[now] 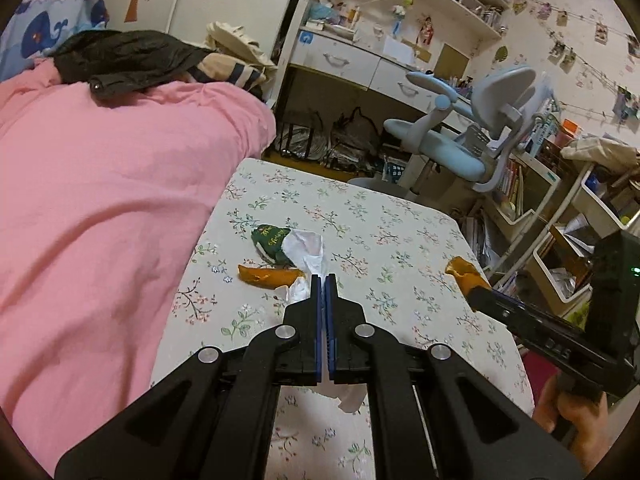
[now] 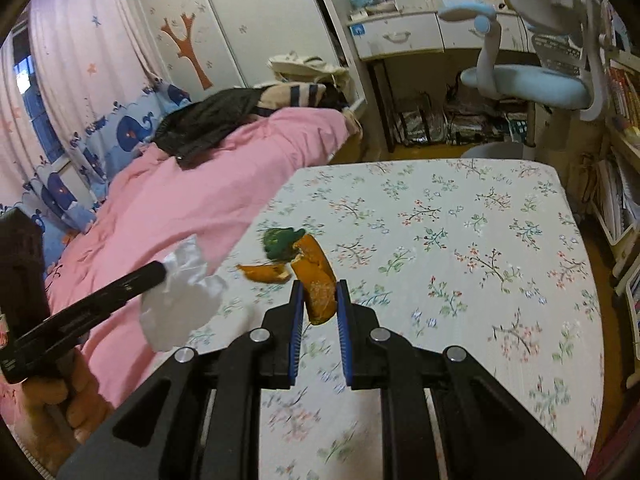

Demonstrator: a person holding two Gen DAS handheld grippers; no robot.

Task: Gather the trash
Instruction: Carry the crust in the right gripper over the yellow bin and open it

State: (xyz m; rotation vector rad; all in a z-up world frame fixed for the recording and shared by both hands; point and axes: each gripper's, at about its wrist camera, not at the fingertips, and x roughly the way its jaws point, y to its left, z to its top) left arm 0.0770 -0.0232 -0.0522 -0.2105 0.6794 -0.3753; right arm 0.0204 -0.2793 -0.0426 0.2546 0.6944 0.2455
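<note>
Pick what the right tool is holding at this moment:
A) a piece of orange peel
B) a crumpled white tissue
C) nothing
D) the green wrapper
A: in the right wrist view, the right tool is shut on a piece of orange peel, while the white tissue is held by the left tool and the green wrapper lies on the floral tablecloth.

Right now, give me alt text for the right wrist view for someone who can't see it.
The right tongs grip a piece of orange peel above a floral tablecloth. On the cloth beyond lie another orange peel piece and a green wrapper. At left, the left tongs hold a crumpled white tissue beside a pink blanket.
</note>
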